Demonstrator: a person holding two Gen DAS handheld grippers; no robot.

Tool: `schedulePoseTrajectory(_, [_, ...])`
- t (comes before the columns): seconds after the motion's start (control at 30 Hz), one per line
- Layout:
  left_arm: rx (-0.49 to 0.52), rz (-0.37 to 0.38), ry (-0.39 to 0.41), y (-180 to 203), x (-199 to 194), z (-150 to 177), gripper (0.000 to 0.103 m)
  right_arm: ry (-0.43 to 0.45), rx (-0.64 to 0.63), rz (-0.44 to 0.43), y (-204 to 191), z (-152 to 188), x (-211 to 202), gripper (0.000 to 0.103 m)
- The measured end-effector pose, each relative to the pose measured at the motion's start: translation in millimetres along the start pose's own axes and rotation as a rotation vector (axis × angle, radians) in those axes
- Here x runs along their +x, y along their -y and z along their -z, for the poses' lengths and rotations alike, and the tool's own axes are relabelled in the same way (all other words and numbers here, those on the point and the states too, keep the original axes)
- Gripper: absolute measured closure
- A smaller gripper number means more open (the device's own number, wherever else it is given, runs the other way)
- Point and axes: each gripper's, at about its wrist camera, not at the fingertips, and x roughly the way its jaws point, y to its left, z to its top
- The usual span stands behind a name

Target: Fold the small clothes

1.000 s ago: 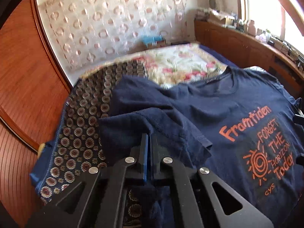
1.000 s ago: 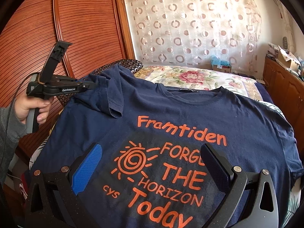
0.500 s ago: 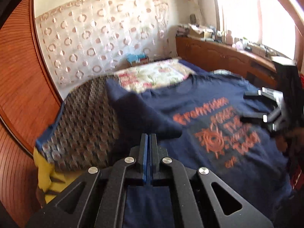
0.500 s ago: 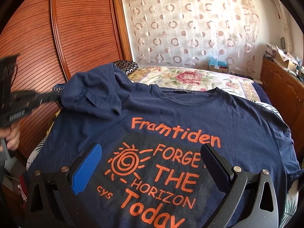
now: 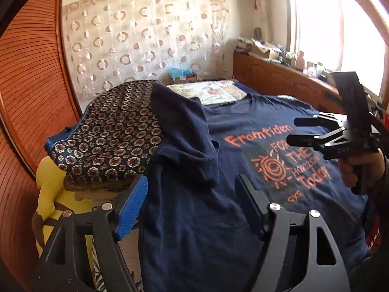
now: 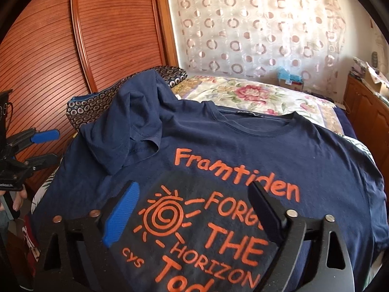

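Navy T-shirt (image 6: 243, 146) flat, sleeve (image 6: 136, 131) folded inward | left tongs (image 5: 190, 202) opening, empty | right tongs (image 6: 194, 209) closing, empty

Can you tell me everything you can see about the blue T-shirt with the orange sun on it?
The T-shirt is dark navy, soft cotton by the look of it, and lies front-up and spread across the bed. Orange print shows a spiral sun and the words "Framtiden" and "FORGET THE HORIZON Today". The round collar points toward the curtain. One short sleeve is folded in over the chest, a bit rumpled; its shoulder rests against a patterned cushion. Neither tool touches it.
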Motion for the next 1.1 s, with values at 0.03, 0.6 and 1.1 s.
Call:
schedulePoseTrajectory(0.03, [-0.003,-0.006,0.01,1.0,-1.6,0.1,0.028,0.001,-0.006,0.003,-0.7,-1.8,0.7,0.013])
schedulePoseTrajectory(0.6, [-0.029,0.041,-0.012,38.9,32.0,1.6,0.028,0.016,0.065,0.241,104.6,28.7,-81.1,0.013])
schedulePoseTrajectory(1.1, [-0.029,0.062,-0.197,62.3,97.7,3.9,0.028,-0.088,0.343,0.397,230.9,95.8,-130.6,0.02])
